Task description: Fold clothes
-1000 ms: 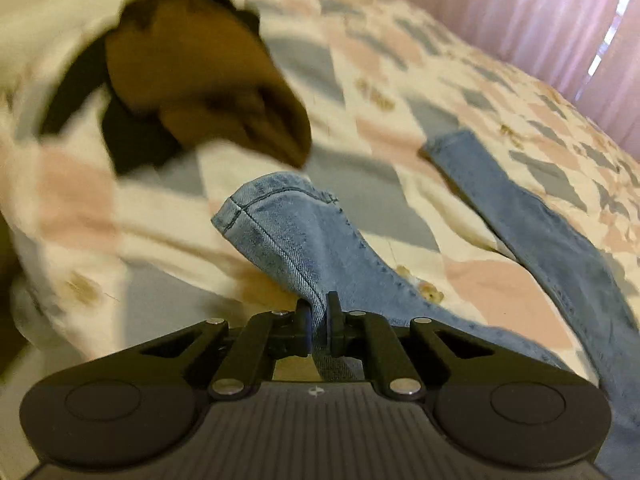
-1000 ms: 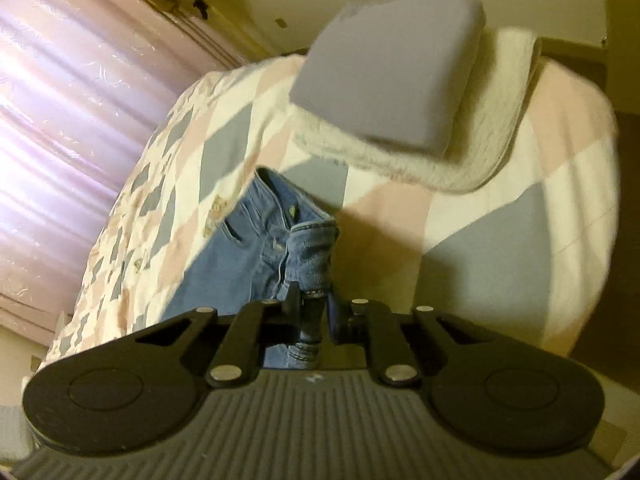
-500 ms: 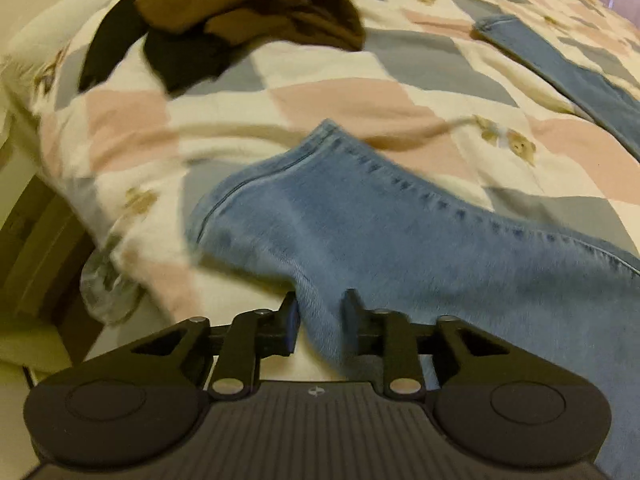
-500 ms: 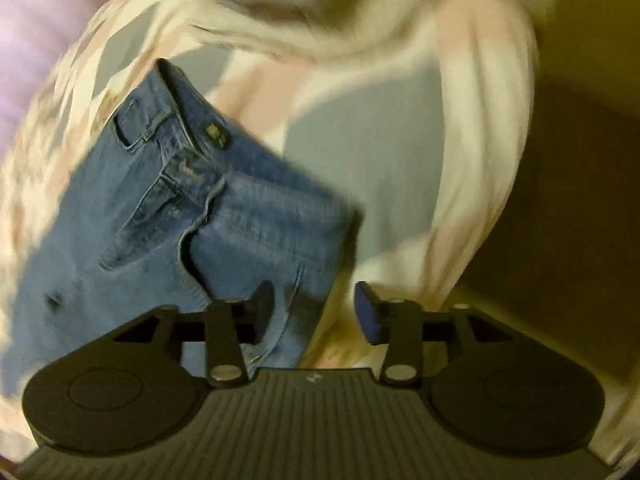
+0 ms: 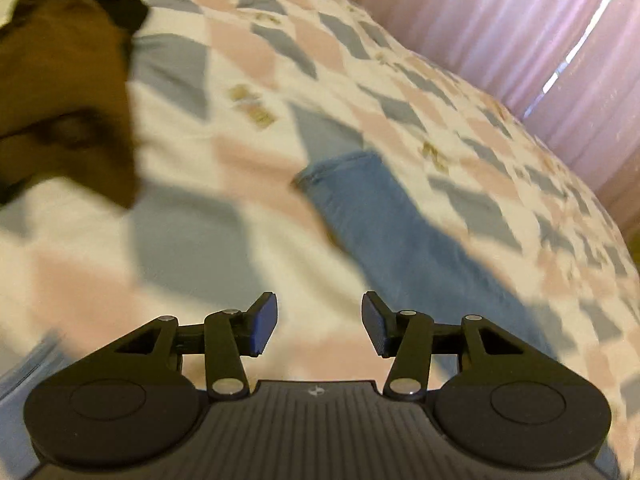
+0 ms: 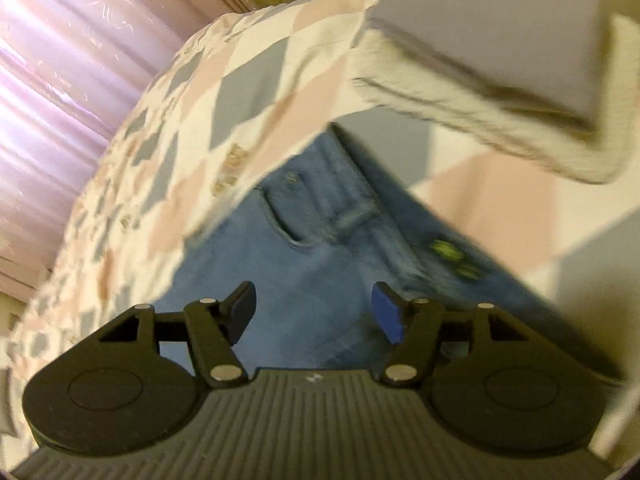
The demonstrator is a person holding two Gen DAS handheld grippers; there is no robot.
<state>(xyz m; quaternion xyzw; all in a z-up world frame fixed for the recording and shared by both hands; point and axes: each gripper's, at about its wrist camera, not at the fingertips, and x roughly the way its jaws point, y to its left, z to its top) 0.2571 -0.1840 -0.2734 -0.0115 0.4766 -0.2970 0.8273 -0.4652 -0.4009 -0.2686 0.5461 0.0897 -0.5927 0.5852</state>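
Left wrist: pink curtain [image 5: 520, 40] behind a checked quilt [image 5: 248, 60] under jeans [image 5: 384, 208], both tools [image 5: 319, 328] [image 6: 314, 312] spread, empty

Blue jeans [image 6: 320, 264] flat on patchwork bedspread [image 5: 240, 60] (waistband end, pocket visible); leg hem [image 5: 340, 168] outstretched.

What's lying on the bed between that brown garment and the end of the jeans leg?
Only bare patchwork quilt, no other clothing, separates the brown garment from the jeans leg. The left wrist view shows it.
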